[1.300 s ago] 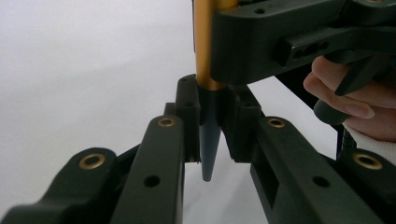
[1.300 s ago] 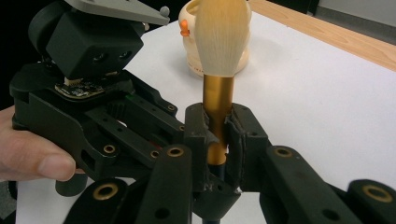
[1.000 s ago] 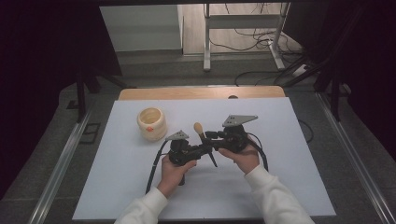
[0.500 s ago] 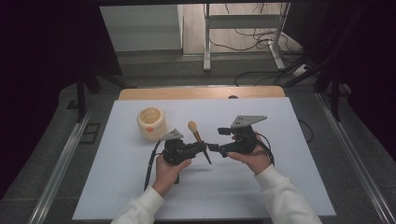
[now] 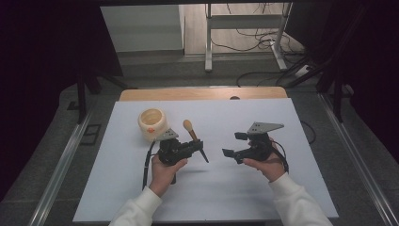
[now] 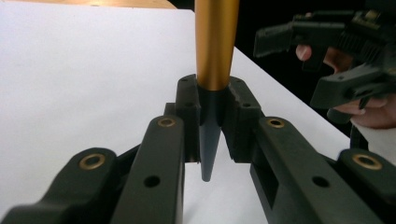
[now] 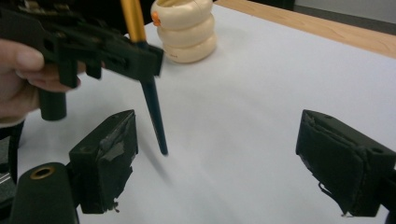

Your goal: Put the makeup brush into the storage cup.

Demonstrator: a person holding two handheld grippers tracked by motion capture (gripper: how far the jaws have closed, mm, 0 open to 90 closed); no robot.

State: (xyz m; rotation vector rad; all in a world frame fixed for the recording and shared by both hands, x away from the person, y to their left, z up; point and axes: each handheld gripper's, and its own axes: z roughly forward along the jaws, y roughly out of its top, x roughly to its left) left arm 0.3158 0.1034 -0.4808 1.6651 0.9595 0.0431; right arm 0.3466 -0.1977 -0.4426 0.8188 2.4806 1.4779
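Observation:
A brush with a tan head (image 5: 188,125), gold ferrule (image 6: 215,46) and dark pointed handle (image 7: 152,109) is clamped in my left gripper (image 5: 196,146), shut on it near the ferrule (image 6: 212,107). The handle tip points down at the white table top. My right gripper (image 5: 233,145) hangs to the right of the brush, apart from it. Its jaws have just been opening and stand wide (image 7: 219,154), with nothing between the taped pads (image 7: 112,154). A cream ribbed cup (image 5: 152,123) stands at the back left, behind the left gripper (image 7: 140,58).
A white sheet (image 5: 235,197) covers the table, with a wooden strip (image 5: 202,93) along its far edge. Metal rails run along both sides. Cables and a metal stand lie on the floor beyond.
My right gripper has drawn away to the right from the brush handle and its jaws have spread wide. The left gripper keeps the brush and has barely shifted.

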